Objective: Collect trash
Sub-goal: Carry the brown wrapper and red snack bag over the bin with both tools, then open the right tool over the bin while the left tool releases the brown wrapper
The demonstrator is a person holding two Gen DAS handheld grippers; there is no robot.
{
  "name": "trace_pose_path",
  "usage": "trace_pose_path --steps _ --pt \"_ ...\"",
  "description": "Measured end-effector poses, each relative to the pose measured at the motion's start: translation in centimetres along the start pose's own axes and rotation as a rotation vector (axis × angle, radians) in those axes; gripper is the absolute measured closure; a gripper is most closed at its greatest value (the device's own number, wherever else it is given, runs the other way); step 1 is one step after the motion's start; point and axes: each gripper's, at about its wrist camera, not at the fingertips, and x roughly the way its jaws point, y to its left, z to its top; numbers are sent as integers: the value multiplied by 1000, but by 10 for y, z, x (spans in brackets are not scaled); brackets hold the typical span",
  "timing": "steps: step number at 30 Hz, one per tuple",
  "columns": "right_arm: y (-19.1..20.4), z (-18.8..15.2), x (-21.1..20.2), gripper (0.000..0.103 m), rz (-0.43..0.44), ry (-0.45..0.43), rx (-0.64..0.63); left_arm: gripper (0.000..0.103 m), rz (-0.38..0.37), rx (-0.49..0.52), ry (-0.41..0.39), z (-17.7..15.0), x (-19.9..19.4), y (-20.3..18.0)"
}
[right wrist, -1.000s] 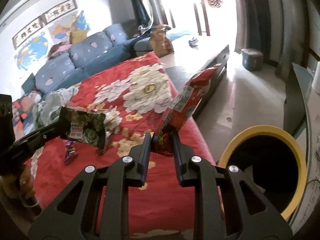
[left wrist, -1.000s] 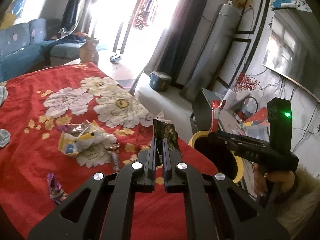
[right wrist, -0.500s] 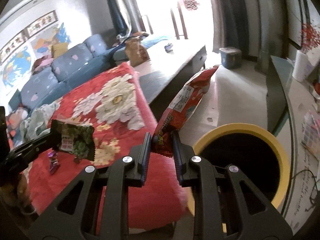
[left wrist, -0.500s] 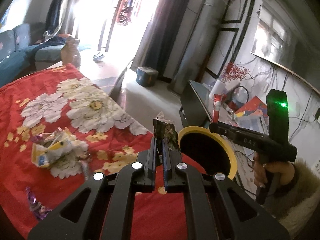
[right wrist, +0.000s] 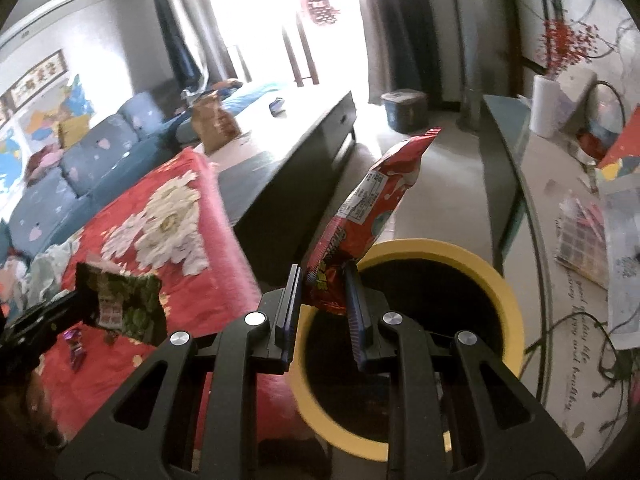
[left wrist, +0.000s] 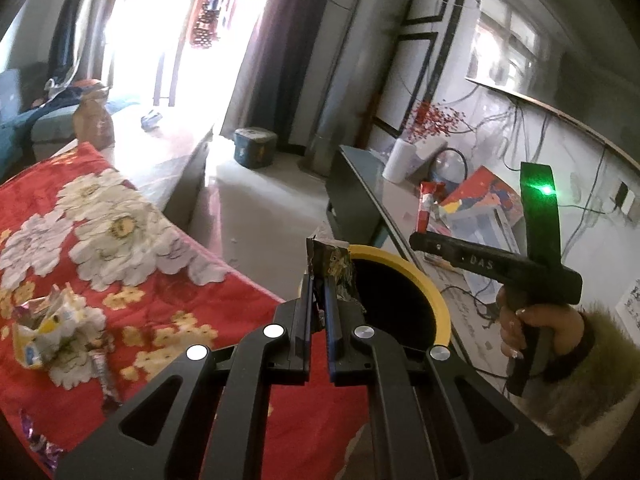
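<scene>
My left gripper (left wrist: 318, 280) is shut on a dark green wrapper (left wrist: 334, 264), held at the near rim of the yellow-rimmed black bin (left wrist: 434, 300). My right gripper (right wrist: 322, 276) is shut on a red snack bag (right wrist: 376, 208) that stands up between its fingers, right above the bin's (right wrist: 508, 304) near-left rim. The green wrapper (right wrist: 120, 304) and left gripper also show at the left in the right wrist view. The right gripper (left wrist: 416, 236) with the red bag (left wrist: 426, 208) shows at the right in the left wrist view.
A red floral cloth (left wrist: 132, 280) covers the table; on it lie a crumpled yellow-white wrapper (left wrist: 44, 328), a small candy wrapper (left wrist: 100, 368) and a purple one (left wrist: 38, 440). A glass TV stand (left wrist: 368, 184) with clutter stands behind the bin. A dark low table (right wrist: 304, 148) is ahead.
Both grippers have swung right, off the table and toward the bin, each still holding its wrapper. The bin now sits directly in front of both.
</scene>
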Motion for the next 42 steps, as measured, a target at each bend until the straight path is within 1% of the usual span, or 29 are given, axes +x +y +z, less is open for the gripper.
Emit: trace_pose_path --steps 8,14,17,29,33,37,38,39,40,41,42 --pt "-23 -1 -6 87 -52 -15 29 98 -51 38 26 0 23 -22" --pt "-46 -8 -3 87 -106 4 61 98 -61 66 60 -3 45 -35" --pt "-55 -11 -1 87 -116 13 73 98 -65 77 77 -5 56 -40" --pt "-80 -24 7 87 -132 62 108 98 -68 120 162 -15 98 -57" --pt "-84 -30 11 87 -119 92 117 97 -68 125 184 -18 112 -58" --pt "-85 -37 14 86 -98 123 99 97 -75 119 208 -15 128 -58" --pt "-85 -38 14 82 -100 130 97 96 -75 122 211 -15 132 -58" --pt "-85 -40 15 80 -104 137 102 90 -74 121 215 -15 135 -56" --pt "-87 -42 16 75 -105 143 112 78 -76 114 222 -14 138 -56" --pt "-89 -43 16 71 -104 148 122 72 -77 112 219 -13 138 -56" --pt "-92 -44 15 69 -109 147 130 59 -79 112 211 -12 137 -55"
